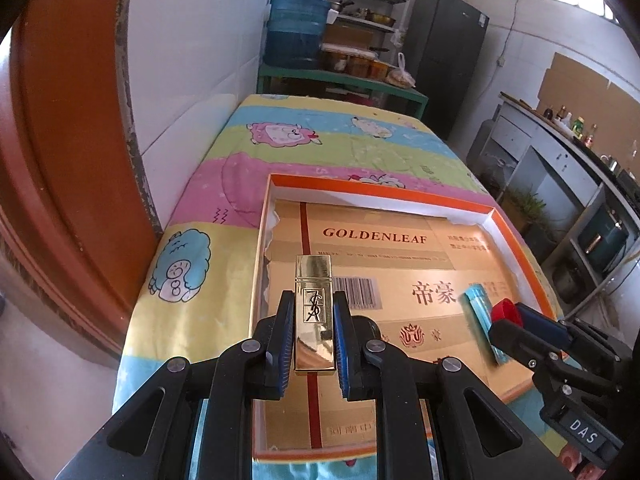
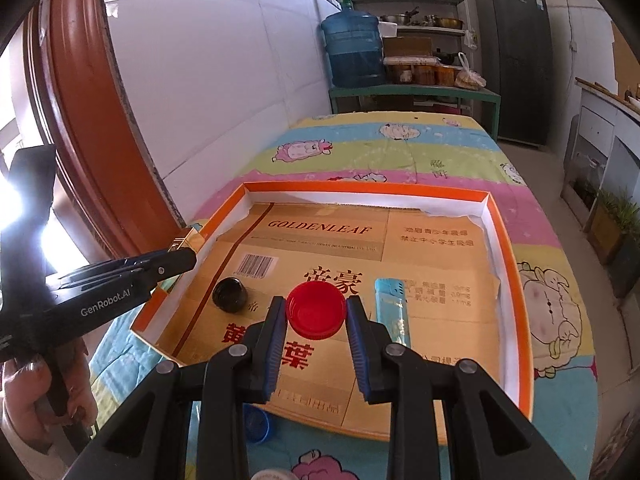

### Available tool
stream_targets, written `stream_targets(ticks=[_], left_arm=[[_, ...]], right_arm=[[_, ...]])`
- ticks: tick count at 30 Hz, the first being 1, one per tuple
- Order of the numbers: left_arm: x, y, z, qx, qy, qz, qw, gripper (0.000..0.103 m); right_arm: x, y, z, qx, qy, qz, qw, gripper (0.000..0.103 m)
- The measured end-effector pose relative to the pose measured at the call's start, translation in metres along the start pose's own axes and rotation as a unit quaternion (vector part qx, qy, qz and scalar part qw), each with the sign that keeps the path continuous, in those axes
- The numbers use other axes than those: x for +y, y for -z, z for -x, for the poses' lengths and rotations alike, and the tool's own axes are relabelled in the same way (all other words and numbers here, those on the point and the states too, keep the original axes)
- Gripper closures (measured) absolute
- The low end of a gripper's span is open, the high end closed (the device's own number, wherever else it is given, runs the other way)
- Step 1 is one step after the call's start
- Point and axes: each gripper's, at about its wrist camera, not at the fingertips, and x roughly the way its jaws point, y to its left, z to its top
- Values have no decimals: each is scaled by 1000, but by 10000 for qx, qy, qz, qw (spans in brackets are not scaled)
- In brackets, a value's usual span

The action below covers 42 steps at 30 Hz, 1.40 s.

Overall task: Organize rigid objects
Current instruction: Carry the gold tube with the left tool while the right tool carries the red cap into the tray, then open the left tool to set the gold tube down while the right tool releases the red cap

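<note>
My left gripper (image 1: pixel 314 300) is shut on a gold rectangular case (image 1: pixel 313 312) with a monogram, held upright above the orange-rimmed tray (image 1: pixel 380 190). In the right wrist view that gripper (image 2: pixel 176 254) hangs over the tray's left wall (image 2: pixel 224 210), the gold case (image 2: pixel 184 240) peeping past its tip. My right gripper (image 2: pixel 316 308) is shut on a red bottle cap (image 2: pixel 316 310), hollow side up, above the tray's cardboard floor. The right gripper (image 1: pixel 516 314) with the red cap (image 1: pixel 505 311) also shows at the right of the left wrist view. A blue lighter (image 2: pixel 393 312) and a black round lid (image 2: pixel 229 295) lie inside the tray.
The tray sits on a table under a cartoon-print cloth (image 2: pixel 400 148), hard against a white wall (image 2: pixel 200 80). A blue cap (image 2: pixel 256 424) and a pale round object (image 2: pixel 272 474) lie on the cloth in front of the tray. A hand (image 2: pixel 52 384) holds the left gripper's handle.
</note>
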Motion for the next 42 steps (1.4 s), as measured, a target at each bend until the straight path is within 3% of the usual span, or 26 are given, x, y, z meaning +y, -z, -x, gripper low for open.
stream_targets(ticks=[19, 31, 42], left_arm=[[2, -3, -35, 371, -131, -34, 9992, 85], [-8, 2, -42, 402, -220, -316, 9985, 84], [-4, 1, -39, 355, -49, -186, 9992, 81]], right_arm=[[-1, 2, -34, 346, 40, 42, 9994, 73], [-2, 5, -44, 537, 175, 89, 9984, 73], [2, 8, -46, 538, 317, 227, 9978, 71]])
